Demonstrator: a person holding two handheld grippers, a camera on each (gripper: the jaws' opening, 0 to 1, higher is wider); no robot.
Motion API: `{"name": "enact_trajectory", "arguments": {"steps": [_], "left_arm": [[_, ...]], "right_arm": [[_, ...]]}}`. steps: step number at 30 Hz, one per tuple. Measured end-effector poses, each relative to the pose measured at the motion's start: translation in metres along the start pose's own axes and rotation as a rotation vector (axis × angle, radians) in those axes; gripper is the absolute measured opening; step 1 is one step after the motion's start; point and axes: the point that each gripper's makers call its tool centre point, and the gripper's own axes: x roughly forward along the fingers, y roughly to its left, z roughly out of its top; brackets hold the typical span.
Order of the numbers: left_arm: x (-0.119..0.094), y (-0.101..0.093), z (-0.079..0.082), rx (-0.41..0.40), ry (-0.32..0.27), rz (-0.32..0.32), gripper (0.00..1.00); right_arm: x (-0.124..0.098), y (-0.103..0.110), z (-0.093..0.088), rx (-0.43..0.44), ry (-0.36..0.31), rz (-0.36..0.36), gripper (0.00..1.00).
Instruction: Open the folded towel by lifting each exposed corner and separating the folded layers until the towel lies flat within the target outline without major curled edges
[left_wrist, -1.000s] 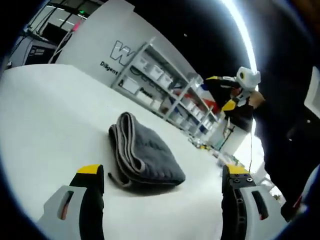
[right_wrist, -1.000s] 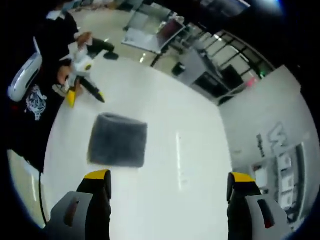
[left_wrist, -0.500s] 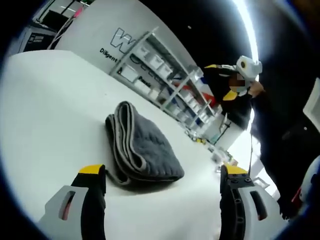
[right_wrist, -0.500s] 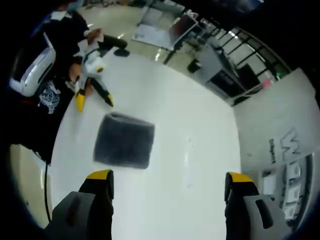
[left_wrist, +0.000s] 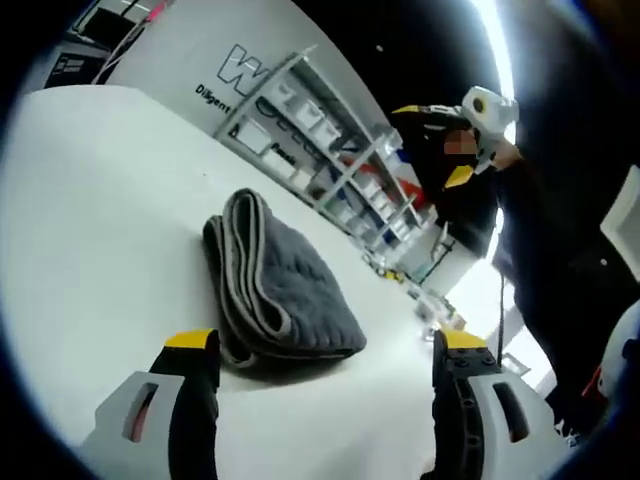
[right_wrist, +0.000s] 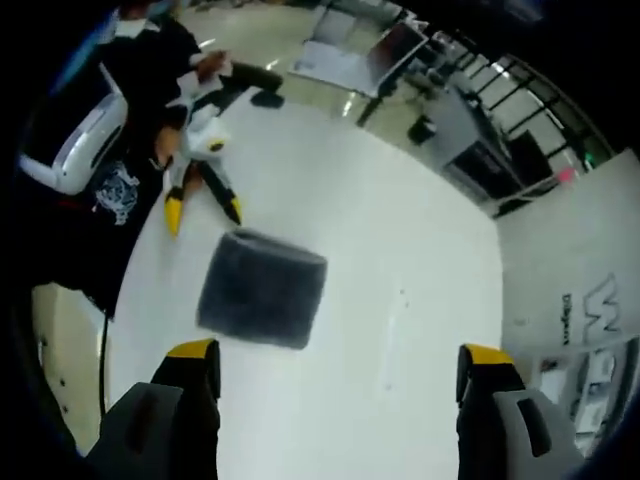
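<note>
A grey towel, folded into a thick square, lies on the white table. In the left gripper view its rounded folds face me. My left gripper stands open just short of its near edge, low over the table. The right gripper view looks down from high up on the towel, with my right gripper open and empty above it. In that view the left gripper points its yellow tips at the towel's far edge, a small gap away. Up at the left gripper view's right side hangs the right gripper.
A person in dark clothes stands at the table's edge, holding both grippers. Shelves with bins and a white wall with lettering stand beyond the table. Desks sit on the floor past the far side.
The left gripper has come closer to the towel's edge. The right gripper's view has shifted a little over the table. Both grippers stay open and the towel has not moved.
</note>
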Motion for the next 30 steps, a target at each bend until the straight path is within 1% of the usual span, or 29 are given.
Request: {"name": "enact_trajectory", "arguments": {"steps": [9, 15, 16, 22, 26, 30], "left_arm": [[0.005, 0.005, -0.001, -0.022, 0.006, -0.009, 0.8], [0.008, 0.006, 0.001, -0.041, 0.0, -0.02, 0.78], [0.009, 0.007, 0.001, -0.042, 0.0, -0.02, 0.78], [0.011, 0.012, 0.0, -0.043, 0.007, -0.011, 0.75], [0.012, 0.014, 0.0, -0.042, 0.012, -0.006, 0.74], [0.014, 0.016, 0.001, -0.029, 0.013, 0.003, 0.72]], "right_arm": [[0.014, -0.004, 0.009, -0.04, 0.014, 0.042, 0.96], [0.029, -0.005, 0.016, -0.069, 0.024, 0.084, 0.96], [0.032, -0.004, 0.017, -0.08, 0.029, 0.101, 0.95], [0.042, -0.008, 0.021, -0.1, 0.034, 0.129, 0.93], [0.051, -0.007, 0.021, -0.113, 0.041, 0.167, 0.9], [0.061, -0.007, 0.024, -0.128, 0.054, 0.193, 0.89]]}}
